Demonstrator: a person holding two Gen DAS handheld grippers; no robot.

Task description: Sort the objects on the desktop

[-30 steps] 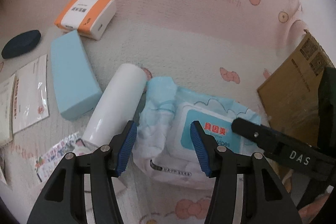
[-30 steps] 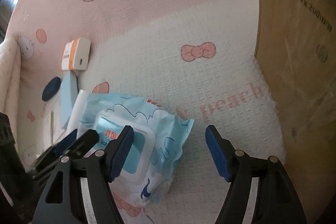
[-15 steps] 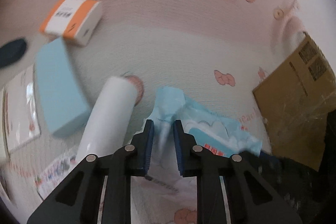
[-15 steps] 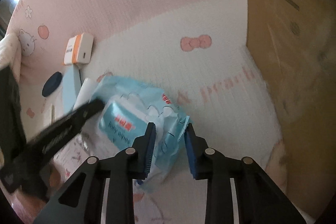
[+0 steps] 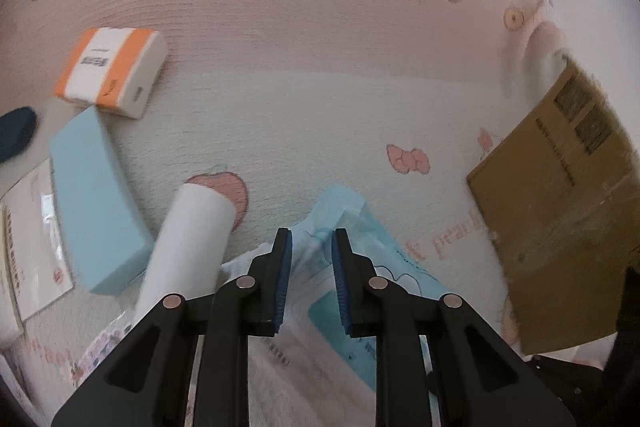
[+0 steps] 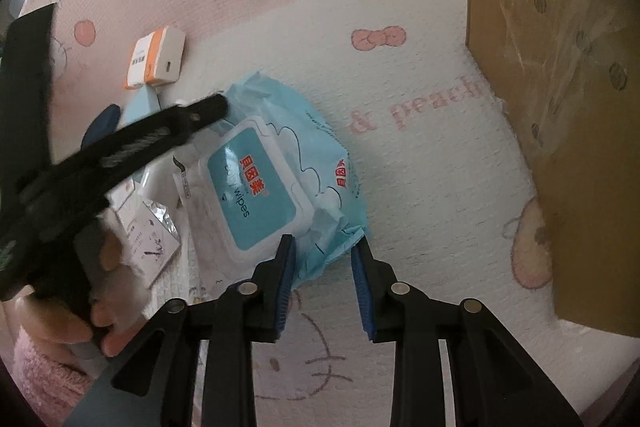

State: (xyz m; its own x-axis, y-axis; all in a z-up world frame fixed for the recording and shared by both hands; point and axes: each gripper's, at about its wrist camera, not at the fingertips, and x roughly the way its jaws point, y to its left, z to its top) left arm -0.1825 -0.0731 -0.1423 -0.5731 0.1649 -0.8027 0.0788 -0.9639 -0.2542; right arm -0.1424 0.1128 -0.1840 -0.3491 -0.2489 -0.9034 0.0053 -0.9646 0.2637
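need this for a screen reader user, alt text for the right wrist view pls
The right claw pinches the crinkled near edge of a blue wipes pack on a pink cartoon mat. The left claw grips its far end, and a cardboard box stands at right.

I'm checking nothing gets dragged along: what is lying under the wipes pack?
Under the wipes pack, the left edge overlaps a white roll and small paper packets. Elsewhere only the blanket shows; directly beneath is hidden.
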